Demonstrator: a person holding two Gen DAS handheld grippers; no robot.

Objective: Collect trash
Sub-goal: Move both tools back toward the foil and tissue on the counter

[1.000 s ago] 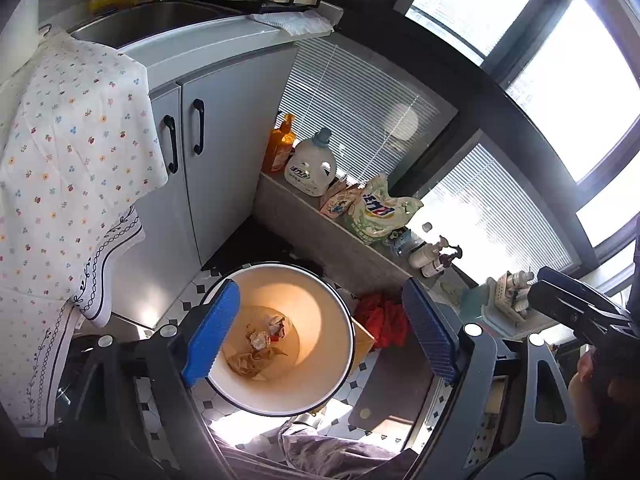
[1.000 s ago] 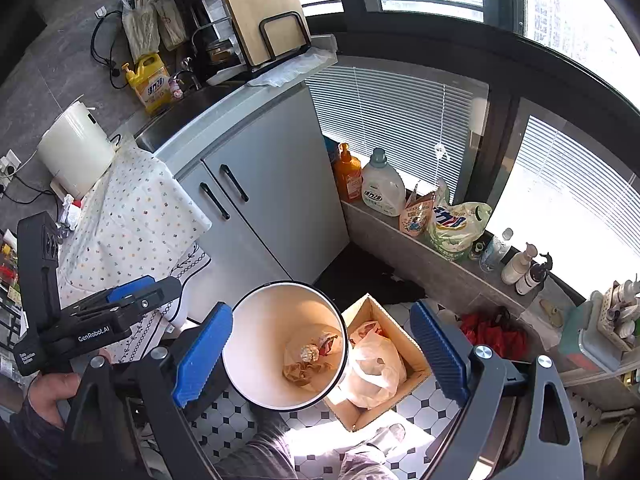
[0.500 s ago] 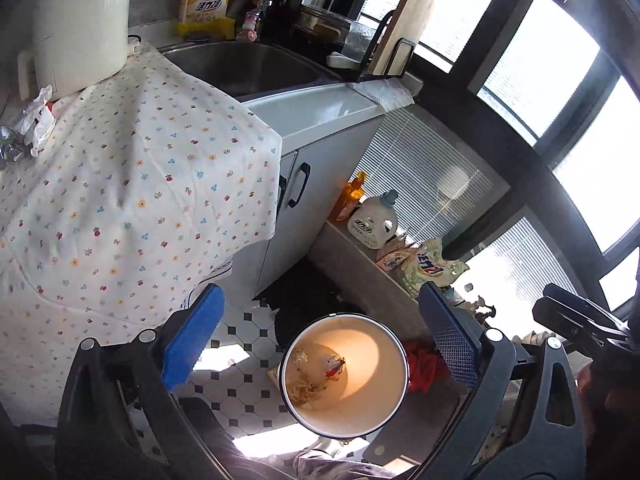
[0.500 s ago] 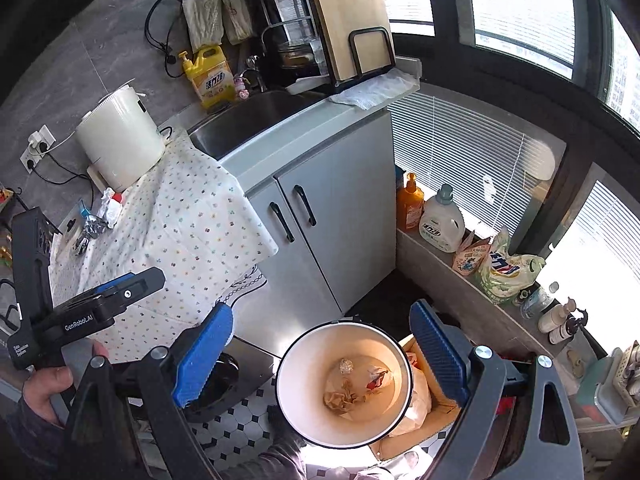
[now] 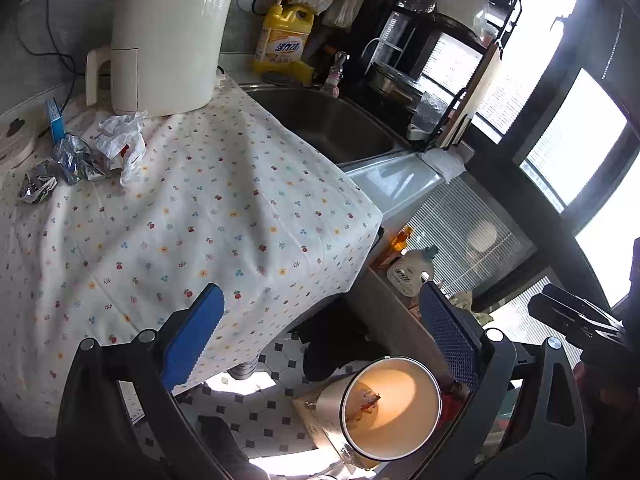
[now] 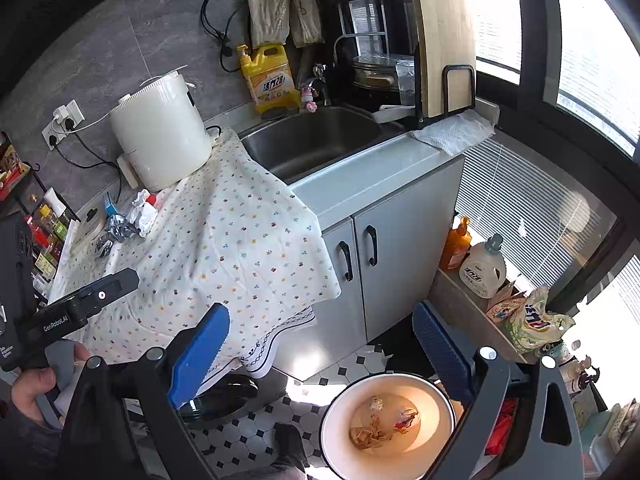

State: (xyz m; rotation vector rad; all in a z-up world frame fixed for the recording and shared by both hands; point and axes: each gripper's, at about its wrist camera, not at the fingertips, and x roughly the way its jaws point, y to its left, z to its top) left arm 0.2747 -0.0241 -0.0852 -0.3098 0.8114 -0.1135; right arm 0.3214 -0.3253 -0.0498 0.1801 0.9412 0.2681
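Crumpled white paper (image 5: 120,144) and two silver foil wrappers (image 5: 76,160) (image 5: 36,188) lie on the flowered tablecloth (image 5: 200,220), near the white appliance. They show in the right wrist view too, as paper (image 6: 142,212) and foil (image 6: 120,228). A white bin (image 5: 348,396) stands on the tiled floor below with scraps inside; its rim (image 6: 332,412) is also in the right wrist view. My left gripper (image 5: 320,336) hangs open above the cloth's edge, nothing between its blue pads. My right gripper (image 6: 320,348) is open and empty beside it, over the floor.
A white appliance (image 5: 168,40) stands at the back of the cloth. Right of it are a steel sink (image 6: 312,144), a yellow detergent jug (image 6: 268,80) and a cutting board in a rack (image 6: 444,36). Grey cabinet doors (image 6: 380,248) and a bottle-lined ledge (image 6: 480,268) flank the bin.
Both views have swung up and away from the bin toward the cloth-covered counter; the bin slid to the lower edge. The counter trash has come into view. Both grippers stay wide and empty.
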